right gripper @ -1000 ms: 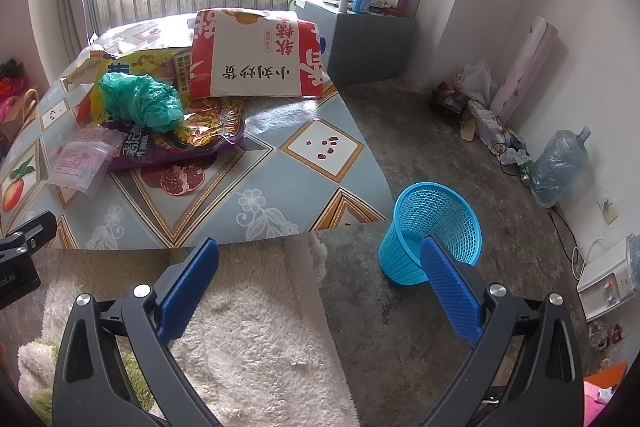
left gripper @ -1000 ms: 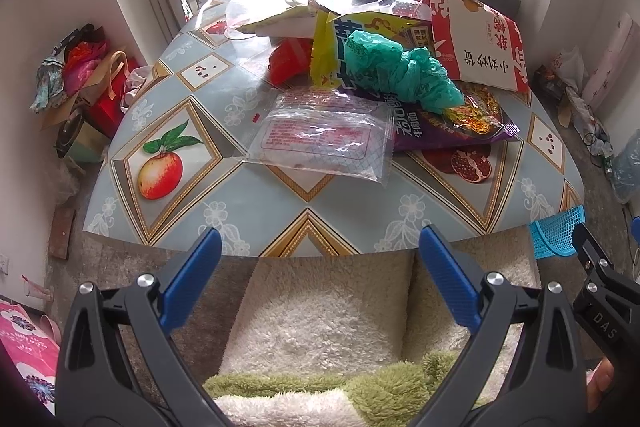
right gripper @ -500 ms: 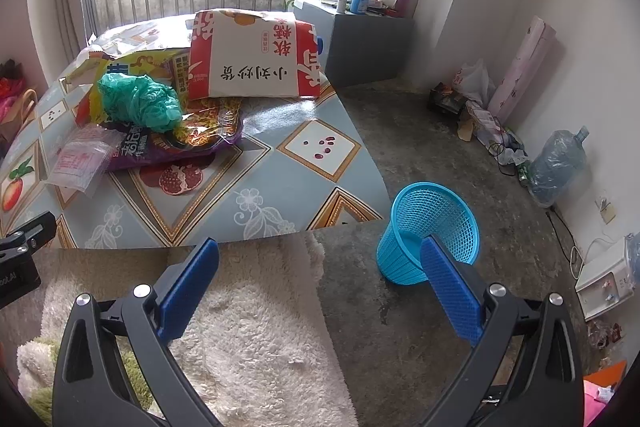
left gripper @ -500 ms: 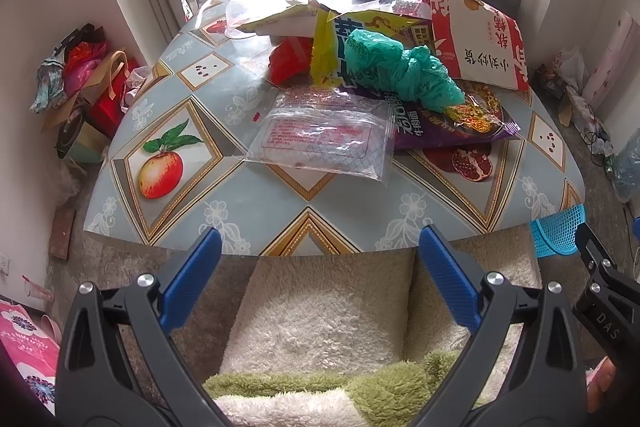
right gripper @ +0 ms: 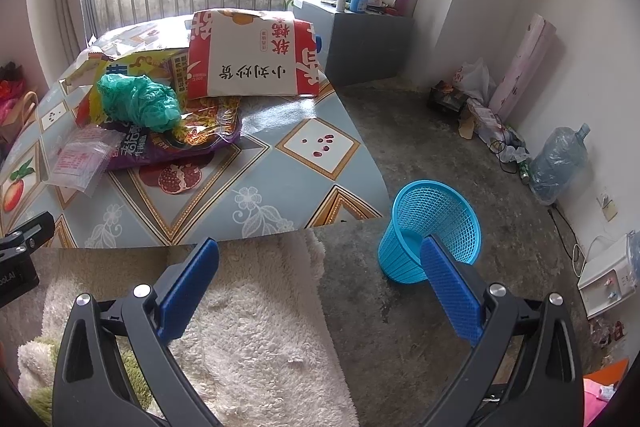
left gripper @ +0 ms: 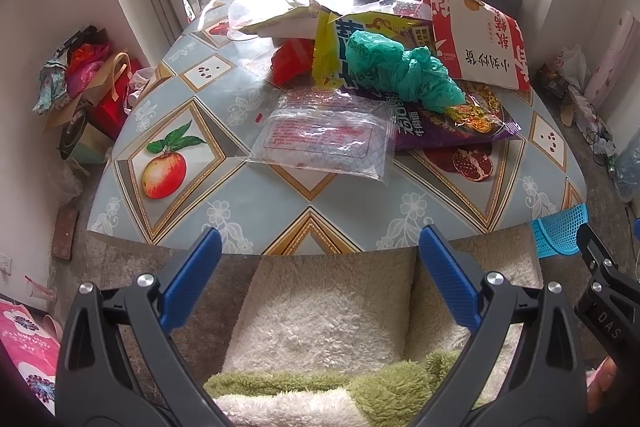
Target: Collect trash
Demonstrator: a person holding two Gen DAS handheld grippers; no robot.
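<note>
Left gripper (left gripper: pixel 316 259): jaws spread wide, nothing held, at the bottom of the left wrist frame above a fleecy white and green cover (left gripper: pixel 320 323). Right gripper (right gripper: pixel 320 267): likewise released and empty, at the bottom of the right wrist frame, over the same cover and bare floor.

Beyond the left gripper, the table (left gripper: pixel 240 215) with a fruit-patterned cloth fills the middle of the frame. Trash sits in a heap at centre and upper right of the tabletop: a clear plastic bag (left gripper: pixel 324 139) nearest the front edge, overlapping a purple snack wrapper (left gripper: pixel 452 127); a crumpled green plastic bag (left gripper: pixel 400 71) lies on top of the wrapper; a yellow packet (left gripper: pixel 332 47) and a red-and-white paper bag (left gripper: pixel 480 39) stand behind.

Blue mesh basket (right gripper: pixel 430 231): on the floor at lower right of centre in the right wrist frame, beside the table corner, tilted, nothing visible inside.
</note>
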